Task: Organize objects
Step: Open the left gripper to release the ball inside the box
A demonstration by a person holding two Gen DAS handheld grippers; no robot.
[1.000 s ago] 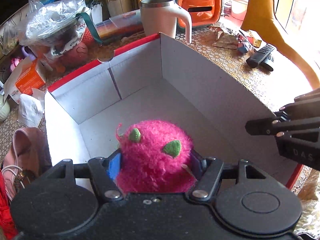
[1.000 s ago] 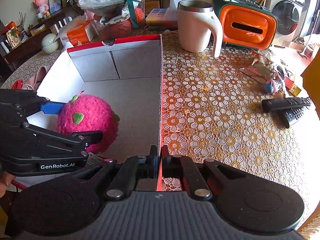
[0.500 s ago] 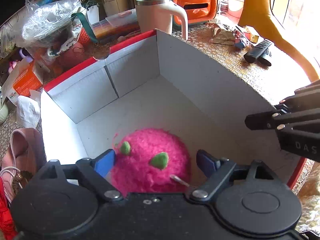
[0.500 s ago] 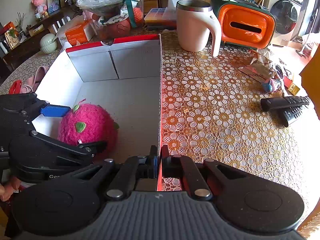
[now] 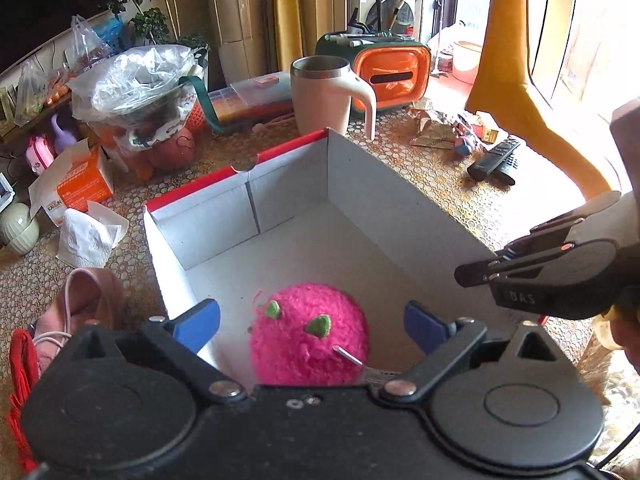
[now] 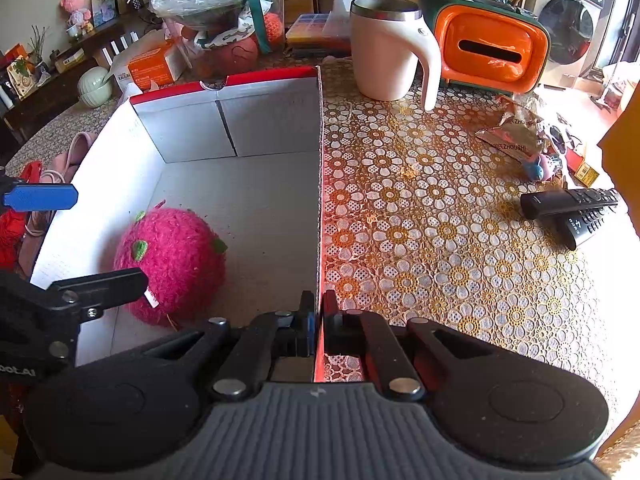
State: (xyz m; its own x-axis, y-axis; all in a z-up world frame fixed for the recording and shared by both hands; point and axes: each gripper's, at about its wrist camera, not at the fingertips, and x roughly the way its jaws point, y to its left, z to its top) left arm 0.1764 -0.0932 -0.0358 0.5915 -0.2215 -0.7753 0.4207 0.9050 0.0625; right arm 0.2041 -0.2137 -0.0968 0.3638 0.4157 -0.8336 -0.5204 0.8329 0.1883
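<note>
The pink plush ball (image 5: pixel 308 332) lies inside the box (image 5: pixel 384 208), between the left gripper (image 5: pixel 312 322)'s opening, untouching jaws; the right gripper (image 6: pixel 318 320) pinches the box wall; remotes (image 6: pixel 572 210) and wrappers (image 6: pixel 512 136) likely remain on the table.

We are in a lived-in home: a lace tablecloth (image 6: pixel 440 216) carrying a mug (image 6: pixel 384 52), remote controls (image 6: pixel 572 208) and an orange tissue box (image 6: pixel 492 48), with a washing machine (image 6: pixel 572 24) at upper right and houseplants (image 5: pixel 148 24) upper left.
</note>
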